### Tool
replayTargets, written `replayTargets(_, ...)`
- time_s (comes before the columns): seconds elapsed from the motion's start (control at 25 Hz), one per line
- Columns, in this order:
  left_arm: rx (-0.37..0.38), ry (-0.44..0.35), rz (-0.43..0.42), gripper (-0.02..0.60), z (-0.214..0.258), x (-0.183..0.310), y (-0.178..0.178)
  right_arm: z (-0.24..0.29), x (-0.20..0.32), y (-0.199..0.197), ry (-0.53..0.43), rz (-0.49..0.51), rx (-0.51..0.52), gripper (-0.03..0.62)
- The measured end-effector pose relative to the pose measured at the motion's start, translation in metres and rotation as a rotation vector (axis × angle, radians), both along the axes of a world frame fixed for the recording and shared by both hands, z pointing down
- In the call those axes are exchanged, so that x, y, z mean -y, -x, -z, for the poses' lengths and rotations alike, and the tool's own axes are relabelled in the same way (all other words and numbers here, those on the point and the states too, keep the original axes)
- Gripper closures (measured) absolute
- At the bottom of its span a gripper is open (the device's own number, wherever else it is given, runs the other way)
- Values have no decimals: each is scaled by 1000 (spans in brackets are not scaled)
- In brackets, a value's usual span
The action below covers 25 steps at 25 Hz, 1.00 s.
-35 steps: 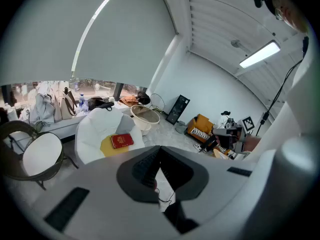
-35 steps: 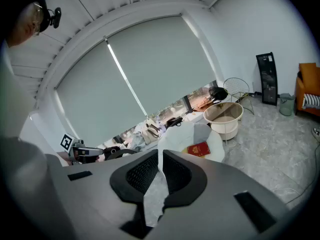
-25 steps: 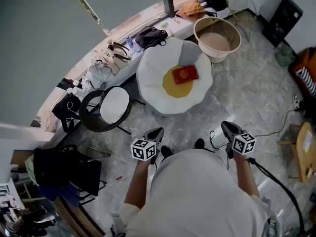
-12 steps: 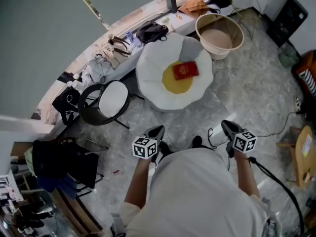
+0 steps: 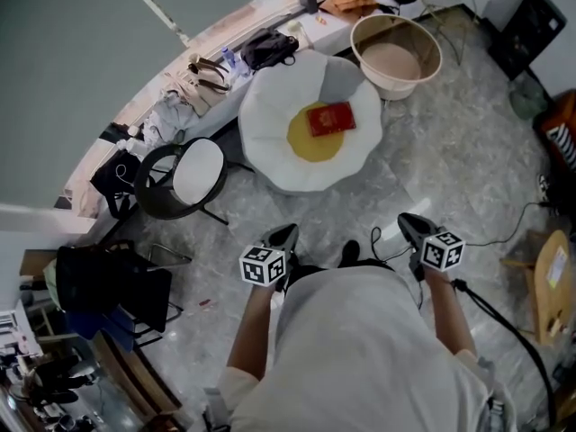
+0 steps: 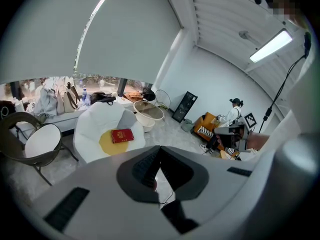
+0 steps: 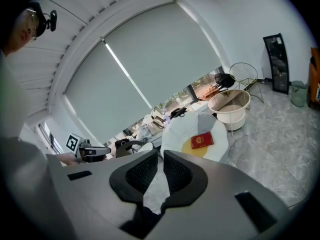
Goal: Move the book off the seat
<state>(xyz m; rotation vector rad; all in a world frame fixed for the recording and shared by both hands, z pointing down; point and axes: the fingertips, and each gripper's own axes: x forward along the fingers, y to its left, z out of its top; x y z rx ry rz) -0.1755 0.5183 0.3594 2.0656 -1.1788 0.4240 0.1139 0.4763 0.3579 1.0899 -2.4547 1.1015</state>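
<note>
A red book (image 5: 330, 118) lies flat on the yellow centre cushion of a white petal-shaped seat (image 5: 270, 138) across the floor from me. Both gripper views catch the book (image 6: 122, 135) (image 7: 202, 140) well beyond the jaws. My left gripper (image 5: 287, 234) is held low in front of my body, shut and empty, its jaws pressed together in its own view (image 6: 159, 151). My right gripper (image 5: 409, 222) is held level with it on the other side, also shut with nothing between its jaws (image 7: 161, 160). Both are far short of the seat.
A cream round tub (image 5: 396, 57) stands right of the seat. A black chair with a white round pad (image 5: 196, 174) stands to the seat's left. Bags crowd the window ledge (image 5: 211, 70). A dark chair (image 5: 108, 295) is at lower left, a cable (image 5: 504, 241) trails at right.
The seat and book have drifted slightly left and up in the head view as the view shifted. Both grippers keep their places and stay shut.
</note>
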Motion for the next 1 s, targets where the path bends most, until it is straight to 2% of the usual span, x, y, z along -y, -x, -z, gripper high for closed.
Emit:
replayTargets(0.12,-12,-10,10,578,1,5,-11,-1,6,-7,3,8,7,537)
replayTargets(0.32,-16,-14,10,578,-3,6,-28,1,7,-9,38,-3,96,537)
replayTargets(0.56,13,3,-23,578,-6,5,-42,2,6,-10,34,23,111,537)
replayTargets(0.8,45,15,-31,578,-10,8,-38,-1,6,-10,51,3,119,537)
replayTargets(1.0,34,24,-40,578,-17,26,-37,-4,17,-11,49,-12,102,537)
